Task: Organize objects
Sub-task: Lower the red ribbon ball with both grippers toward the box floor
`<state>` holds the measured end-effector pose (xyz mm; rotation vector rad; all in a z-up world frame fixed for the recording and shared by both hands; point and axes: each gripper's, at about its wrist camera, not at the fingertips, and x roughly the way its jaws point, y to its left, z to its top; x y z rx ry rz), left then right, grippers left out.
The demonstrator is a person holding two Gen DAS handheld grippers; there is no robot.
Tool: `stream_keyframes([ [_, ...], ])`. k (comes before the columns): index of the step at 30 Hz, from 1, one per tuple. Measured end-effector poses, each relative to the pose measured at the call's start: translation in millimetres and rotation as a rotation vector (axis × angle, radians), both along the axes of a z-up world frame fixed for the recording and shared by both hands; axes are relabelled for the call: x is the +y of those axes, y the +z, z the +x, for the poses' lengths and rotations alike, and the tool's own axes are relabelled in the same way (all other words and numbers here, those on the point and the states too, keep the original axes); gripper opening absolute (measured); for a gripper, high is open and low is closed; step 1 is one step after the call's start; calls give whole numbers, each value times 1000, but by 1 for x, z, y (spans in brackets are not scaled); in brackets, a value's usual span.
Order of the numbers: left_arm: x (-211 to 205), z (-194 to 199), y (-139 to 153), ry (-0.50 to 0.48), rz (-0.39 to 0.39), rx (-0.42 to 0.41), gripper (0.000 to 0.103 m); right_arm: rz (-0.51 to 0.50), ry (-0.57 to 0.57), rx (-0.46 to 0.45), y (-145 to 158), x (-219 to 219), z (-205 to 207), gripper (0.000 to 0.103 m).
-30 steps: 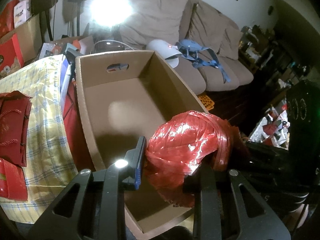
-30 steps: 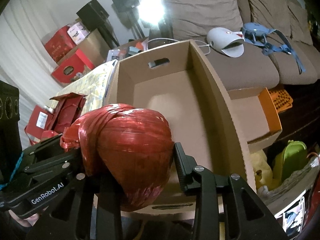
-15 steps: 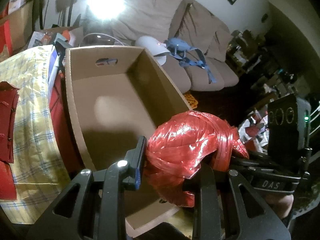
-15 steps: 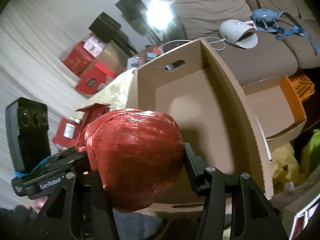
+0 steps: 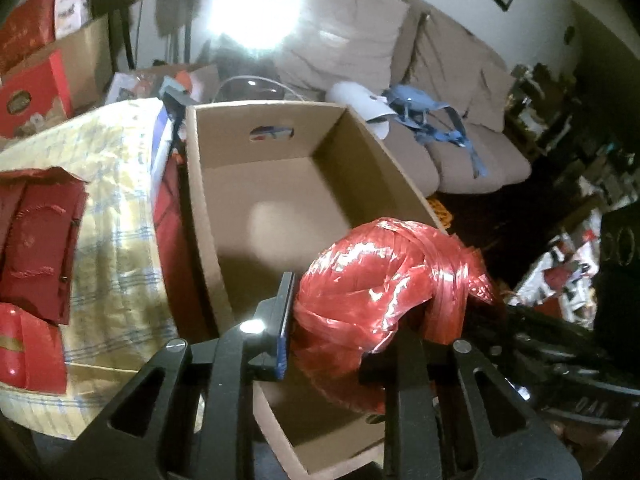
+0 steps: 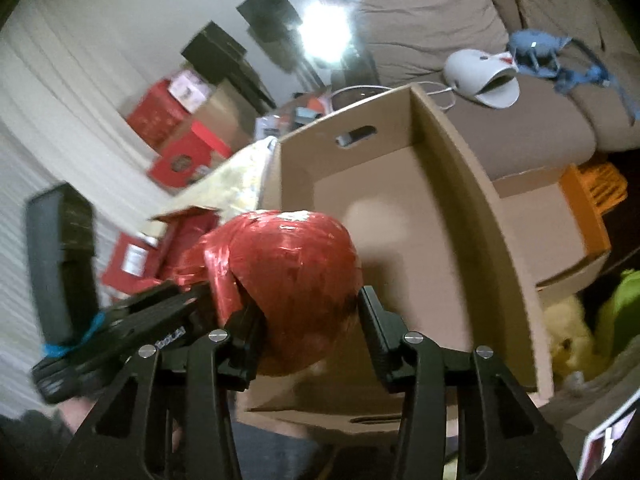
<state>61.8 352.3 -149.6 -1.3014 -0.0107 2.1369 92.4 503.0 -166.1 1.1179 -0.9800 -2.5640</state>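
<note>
A red ball of plastic twine [image 5: 384, 288] hangs clamped in the left tool [image 5: 344, 340] and sits between the right tool's [image 6: 308, 320] just-closing fingers — the open cardboard box [image 5: 208, 240] lying directly ahead and below both tools — its near rim closest.

Beige sofa [image 5: 460, 80], blue harness [image 5: 432, 114], white helmet-like shell [image 6: 480, 74]

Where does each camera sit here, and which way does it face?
Left wrist: on the left gripper, looking down at the cardboard box; its own fingers and the other gripper show.
Right wrist: on the right gripper, facing box and sofa; its own fingers, left gripper at left.
Shared: red twine ball between both jaws, empty box.
</note>
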Motion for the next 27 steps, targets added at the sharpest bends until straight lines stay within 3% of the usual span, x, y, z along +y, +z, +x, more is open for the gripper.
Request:
stream_keyframes([
  [6,1,0,-1,1,-14,1,21,12,1,-19,-5,-3,-4,41],
  [13,6,3,-1,-28,-43,-19,36,63,-37,-77,-15,-5,-12,21],
  [17,9,9,0,-42,-52,21,36,87,-48,-88,-15,-7,-13,19],
  [27,4,8,-14,-80,-63,-28,43,150,-44,-133,-21,-16,-22,17],
])
